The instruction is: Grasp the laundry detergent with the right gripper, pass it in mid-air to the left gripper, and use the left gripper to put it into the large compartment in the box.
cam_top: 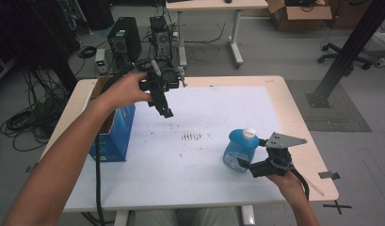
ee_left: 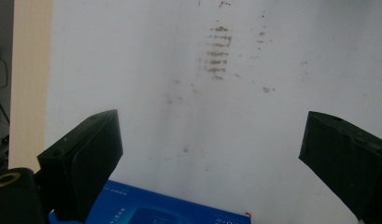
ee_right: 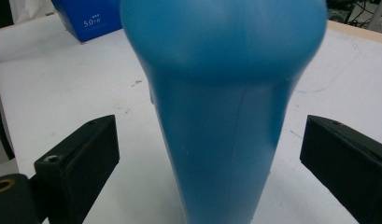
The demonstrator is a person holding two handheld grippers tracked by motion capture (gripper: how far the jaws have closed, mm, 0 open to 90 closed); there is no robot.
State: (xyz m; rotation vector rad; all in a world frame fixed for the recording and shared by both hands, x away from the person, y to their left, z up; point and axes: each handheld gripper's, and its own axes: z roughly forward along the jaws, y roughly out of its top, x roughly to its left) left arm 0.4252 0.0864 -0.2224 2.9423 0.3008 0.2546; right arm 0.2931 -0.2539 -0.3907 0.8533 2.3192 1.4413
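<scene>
Bottle: blue bottle (cam_top: 240,149) w/ white cap (cam_top: 249,133), stood upright on white mat (cam_top: 213,108), front-right part of table (cam_top: 293,117). In right gripper view the blue body (ee_right: 221,116) is seen close up, centred betw. the two black jaws.
Right gripper: right gripper (cam_top: 249,153) is held low at table level by right hand (cam_top: 284,179), pointed at bottle from its right side. Jaws are spread wide, one each side of bottle; a gap is seen on both sides in right gripper view, so no contact, nothing gripped. Grey three-cornered plate (cam_top: 284,140) is seen on top.
Left gripper: left gripper (cam_top: 164,112) is held up above mat by left hand (cam_top: 126,89), back-left, jaws pointed down. Jaws wide apart, nothing betw. them; stained mat (ee_left: 216,93) is seen below in left gripper view.
Box: blue box (cam_top: 116,132) w/ open top is stood at left edge of mat, just beside left forearm; its blue edge (ee_left: 151,210) is seen at bottom of left gripper view, and its far corner (ee_right: 88,18) in right gripper view.
Mat marks: dark smudges (cam_top: 192,136) mid-mat, betw. box and bottle.
Spacing: grippers well apart.
</scene>
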